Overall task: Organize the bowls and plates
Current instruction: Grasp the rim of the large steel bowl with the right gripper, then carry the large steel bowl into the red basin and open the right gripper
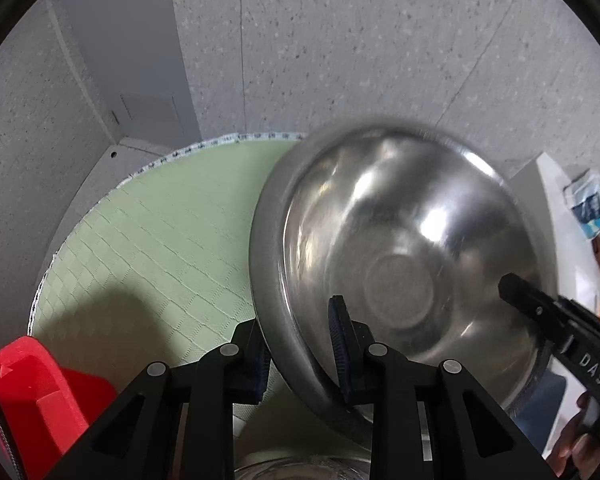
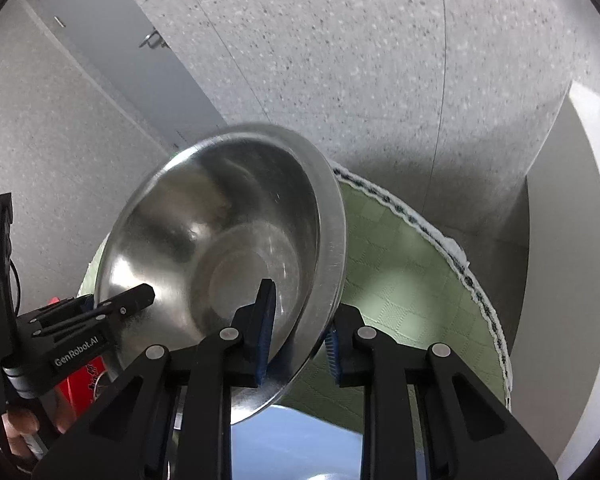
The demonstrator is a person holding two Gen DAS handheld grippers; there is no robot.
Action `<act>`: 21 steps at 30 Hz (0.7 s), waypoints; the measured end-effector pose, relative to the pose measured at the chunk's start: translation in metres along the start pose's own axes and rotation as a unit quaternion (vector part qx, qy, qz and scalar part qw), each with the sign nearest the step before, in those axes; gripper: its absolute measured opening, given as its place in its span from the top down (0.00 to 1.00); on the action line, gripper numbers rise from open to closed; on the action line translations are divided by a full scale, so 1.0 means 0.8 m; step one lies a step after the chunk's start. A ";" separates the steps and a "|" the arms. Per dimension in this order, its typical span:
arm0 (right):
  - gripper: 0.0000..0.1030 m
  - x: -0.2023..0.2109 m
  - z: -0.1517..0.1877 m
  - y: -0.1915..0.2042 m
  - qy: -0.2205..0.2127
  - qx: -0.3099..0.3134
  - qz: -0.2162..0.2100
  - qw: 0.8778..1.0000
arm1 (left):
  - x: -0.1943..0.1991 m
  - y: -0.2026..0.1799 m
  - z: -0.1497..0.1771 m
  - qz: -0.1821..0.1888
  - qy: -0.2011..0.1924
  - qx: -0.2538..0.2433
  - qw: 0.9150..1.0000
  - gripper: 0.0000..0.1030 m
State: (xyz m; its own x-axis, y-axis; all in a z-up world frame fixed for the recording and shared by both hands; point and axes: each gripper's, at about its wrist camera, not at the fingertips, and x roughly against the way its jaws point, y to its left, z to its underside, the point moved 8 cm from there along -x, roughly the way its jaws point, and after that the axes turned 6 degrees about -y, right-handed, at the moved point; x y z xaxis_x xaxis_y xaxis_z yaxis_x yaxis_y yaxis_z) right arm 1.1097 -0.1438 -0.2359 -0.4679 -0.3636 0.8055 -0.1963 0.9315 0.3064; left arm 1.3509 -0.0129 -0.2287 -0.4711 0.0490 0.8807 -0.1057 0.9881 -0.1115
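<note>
A wide stainless steel bowl [image 1: 400, 248] is tilted over the round green mat [image 1: 160, 240], its hollow facing both cameras. My left gripper [image 1: 300, 344] is shut on the bowl's near-left rim, with one blue pad inside and one outside. At the bowl's right side one of the right gripper's fingers [image 1: 520, 292] reaches inside the bowl. In the right wrist view my right gripper [image 2: 300, 332] is shut on the bowl [image 2: 220, 240] at its near-right rim. The left gripper's fingers [image 2: 132, 300] hold the opposite side.
A red plastic container [image 1: 32, 392] stands at the mat's near-left edge. Another shiny rim [image 1: 300, 468] shows below the left gripper. A white counter [image 1: 560, 208] with a blue-white packet [image 1: 590, 208] lies to the right. Speckled grey walls surround the mat [image 2: 420, 288].
</note>
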 end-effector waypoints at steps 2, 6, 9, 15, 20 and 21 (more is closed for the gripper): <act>0.78 0.009 -0.003 0.007 -0.011 0.003 0.001 1.000 | 0.008 0.004 -0.003 0.000 -0.014 -0.006 1.000 0.78; 0.78 0.033 -0.007 0.025 -0.037 0.012 0.004 0.999 | 0.039 0.014 -0.001 0.011 -0.044 -0.003 0.999 0.78; 0.78 0.058 -0.005 0.053 -0.056 0.019 -0.001 0.998 | 0.075 0.030 0.005 0.023 -0.070 0.001 0.997 0.78; 0.77 0.101 0.023 0.138 -0.092 0.050 -0.022 0.994 | 0.155 0.099 0.044 0.019 -0.116 0.001 0.993 0.77; 0.76 0.110 0.063 0.220 -0.089 0.078 -0.044 0.992 | 0.209 0.171 0.094 -0.006 -0.135 0.001 0.991 0.76; 0.75 0.109 0.071 0.232 -0.087 0.083 -0.047 0.992 | 0.217 0.184 0.107 -0.008 -0.135 0.003 0.991 0.77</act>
State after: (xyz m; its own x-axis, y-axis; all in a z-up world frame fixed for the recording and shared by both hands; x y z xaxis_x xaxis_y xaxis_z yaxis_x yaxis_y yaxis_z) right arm 0.9837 -0.0034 -0.1373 -0.5791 -0.4591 0.6737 -0.3783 0.8833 0.2768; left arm 1.1788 0.1284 -0.1317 -0.6863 -0.0082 0.7273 -0.1195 0.9876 -0.1016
